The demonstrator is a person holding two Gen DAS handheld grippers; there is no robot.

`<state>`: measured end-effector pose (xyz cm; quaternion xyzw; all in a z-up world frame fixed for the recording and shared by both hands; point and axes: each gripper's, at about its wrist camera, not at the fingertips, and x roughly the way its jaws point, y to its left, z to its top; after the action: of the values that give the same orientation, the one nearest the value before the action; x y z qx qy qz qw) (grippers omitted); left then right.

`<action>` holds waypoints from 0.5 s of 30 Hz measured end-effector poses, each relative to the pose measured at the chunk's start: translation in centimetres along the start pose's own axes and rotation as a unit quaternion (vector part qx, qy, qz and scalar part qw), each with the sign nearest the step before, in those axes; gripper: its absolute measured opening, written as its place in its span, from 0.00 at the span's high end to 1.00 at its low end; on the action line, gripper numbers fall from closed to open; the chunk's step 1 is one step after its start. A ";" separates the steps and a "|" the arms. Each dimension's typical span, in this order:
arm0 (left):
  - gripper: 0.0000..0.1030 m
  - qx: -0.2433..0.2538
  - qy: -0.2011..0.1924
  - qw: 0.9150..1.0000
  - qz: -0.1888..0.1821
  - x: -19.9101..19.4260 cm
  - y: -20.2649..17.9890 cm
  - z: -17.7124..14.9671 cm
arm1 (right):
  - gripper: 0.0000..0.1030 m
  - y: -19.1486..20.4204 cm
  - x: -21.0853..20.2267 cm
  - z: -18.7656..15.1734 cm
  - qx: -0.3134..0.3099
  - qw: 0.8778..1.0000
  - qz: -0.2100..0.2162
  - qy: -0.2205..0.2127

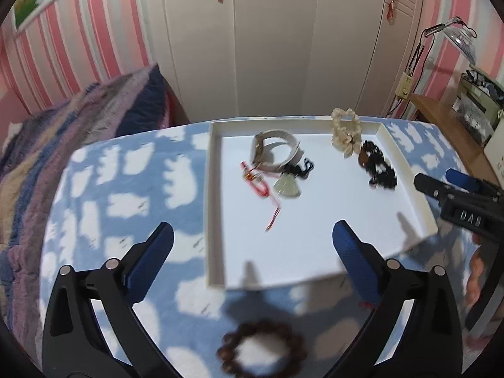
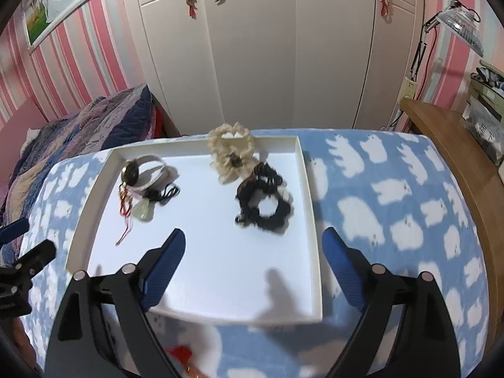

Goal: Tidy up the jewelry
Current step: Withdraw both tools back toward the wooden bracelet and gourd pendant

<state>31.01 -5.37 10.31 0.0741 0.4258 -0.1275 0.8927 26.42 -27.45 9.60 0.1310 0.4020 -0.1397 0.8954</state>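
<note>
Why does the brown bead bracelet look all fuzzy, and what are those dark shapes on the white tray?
Left wrist view: the brown bead bracelet sits close under the lens at the frame's bottom, so it blurs. Right wrist view: the dark shapes on the white tray look like shadows of the gripper fingers.

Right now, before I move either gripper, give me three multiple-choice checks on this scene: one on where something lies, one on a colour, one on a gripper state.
1. Where is the brown bead bracelet?
A. in the tray
B. on the blanket, outside the tray
C. held in the left gripper

2. What colour is the pendant beside the watch?
A. pale green
B. bright blue
C. orange

3. How does the left gripper stand?
A. shut on the watch
B. shut, holding nothing
C. open, holding nothing

Answers: 1 B, it lies on the blue blanket below the tray edge. 2 A, it shows pale green against the white tray floor. 3 C, its fingers are spread wide with nothing between them.
</note>
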 end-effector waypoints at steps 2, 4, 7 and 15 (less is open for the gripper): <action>0.03 -0.004 -0.006 1.000 -0.005 -1.5 0.6 -1.8 | 0.14 0.0 -0.7 -1.1 0.005 1.000 -0.002 -0.001; 0.03 -0.008 -0.008 1.000 -0.011 -2.6 1.1 -3.1 | 0.14 0.2 -1.3 -2.0 0.005 1.000 -0.003 0.000; 0.03 -0.013 -0.005 1.000 -0.005 -4.2 1.7 -5.1 | 0.14 0.9 -2.3 -3.5 -0.003 1.000 -0.007 -0.001; 0.03 -0.039 -0.013 0.999 -0.005 -6.6 3.3 -9.3 | 0.14 2.6 -5.5 -8.0 -0.027 1.000 -0.002 -0.014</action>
<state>21.12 1.12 9.69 0.0351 0.4193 -0.1165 0.8996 18.44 -21.45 8.93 0.1043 0.3937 -0.1328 0.9036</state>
